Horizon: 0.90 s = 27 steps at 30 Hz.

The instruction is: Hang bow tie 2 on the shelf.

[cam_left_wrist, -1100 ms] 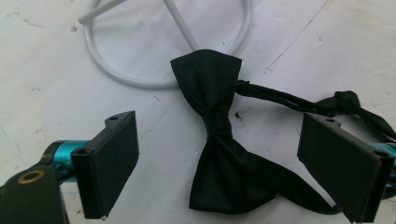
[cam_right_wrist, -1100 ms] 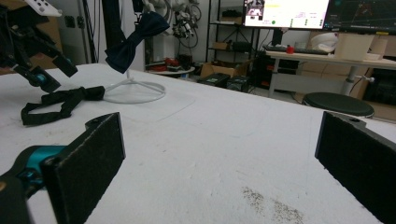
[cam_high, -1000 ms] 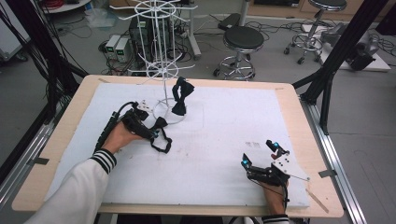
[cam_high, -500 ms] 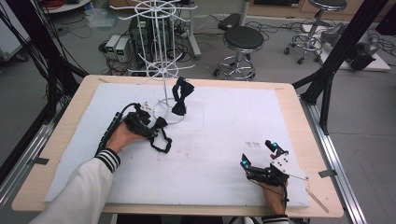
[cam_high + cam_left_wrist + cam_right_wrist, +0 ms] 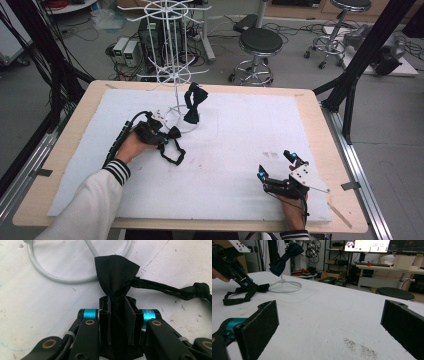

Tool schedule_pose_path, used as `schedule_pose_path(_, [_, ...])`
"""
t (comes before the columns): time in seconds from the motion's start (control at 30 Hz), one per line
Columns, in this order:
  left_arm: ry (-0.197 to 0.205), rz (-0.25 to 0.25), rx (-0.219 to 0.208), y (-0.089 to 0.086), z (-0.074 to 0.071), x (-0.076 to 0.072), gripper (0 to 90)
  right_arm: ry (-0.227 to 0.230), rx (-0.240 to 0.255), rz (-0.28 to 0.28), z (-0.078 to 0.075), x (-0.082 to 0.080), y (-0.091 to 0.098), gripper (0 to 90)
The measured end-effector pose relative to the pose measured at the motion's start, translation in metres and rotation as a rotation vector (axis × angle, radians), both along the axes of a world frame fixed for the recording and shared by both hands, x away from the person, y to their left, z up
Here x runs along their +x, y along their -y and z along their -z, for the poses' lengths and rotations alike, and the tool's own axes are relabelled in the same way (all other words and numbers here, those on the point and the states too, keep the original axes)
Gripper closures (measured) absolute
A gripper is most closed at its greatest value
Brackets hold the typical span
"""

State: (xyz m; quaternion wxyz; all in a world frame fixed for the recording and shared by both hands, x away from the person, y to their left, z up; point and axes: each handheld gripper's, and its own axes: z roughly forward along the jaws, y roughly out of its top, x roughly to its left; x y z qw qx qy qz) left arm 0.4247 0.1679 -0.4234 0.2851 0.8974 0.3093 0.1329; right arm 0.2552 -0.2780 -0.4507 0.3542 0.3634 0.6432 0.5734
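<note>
Bow tie (image 5: 116, 272), pinched by left tool (image 5: 117, 315), has edged toward stand base (image 5: 60, 278); right tool (image 5: 332, 327) spread.

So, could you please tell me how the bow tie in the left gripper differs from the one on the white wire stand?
The gripped bow tie lies low on the white table, clamped in the left gripper; the hanging bow tie is up on the wire stand, free of either gripper. The gripped bow tie's strap trails loose across the table; the hanging one shows no trailing strap. Both are dark fabric bows.
</note>
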Motion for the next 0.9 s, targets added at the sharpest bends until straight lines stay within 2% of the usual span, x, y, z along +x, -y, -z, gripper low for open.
schedule_pose_path(0.2, [-0.004, 0.009, 0.012, -0.001, -0.001, -0.001, 76.6, -0.004, -0.003, -0.002, 0.000, -0.001, -0.001, 0.8])
schedule_pose_path(0.3, [-0.006, 0.001, 0.004, -0.003, -0.002, -0.002, 76.6, 0.001, -0.012, -0.003, 0.000, 0.000, -0.001, 0.8])
schedule_pose_path(0.57, [0.020, -0.008, -0.056, -0.014, -0.008, -0.011, 76.7, -0.002, -0.005, -0.001, 0.000, 0.000, -0.001, 0.8])
schedule_pose_path(0.7, [0.031, -0.002, -0.073, -0.019, -0.013, -0.015, 76.7, -0.002, 0.004, -0.001, 0.000, 0.000, 0.000, 0.8])
schedule_pose_path(0.9, [0.087, 0.003, -0.124, -0.022, -0.029, -0.024, 76.7, -0.002, -0.006, -0.002, 0.000, -0.001, -0.001, 0.8])
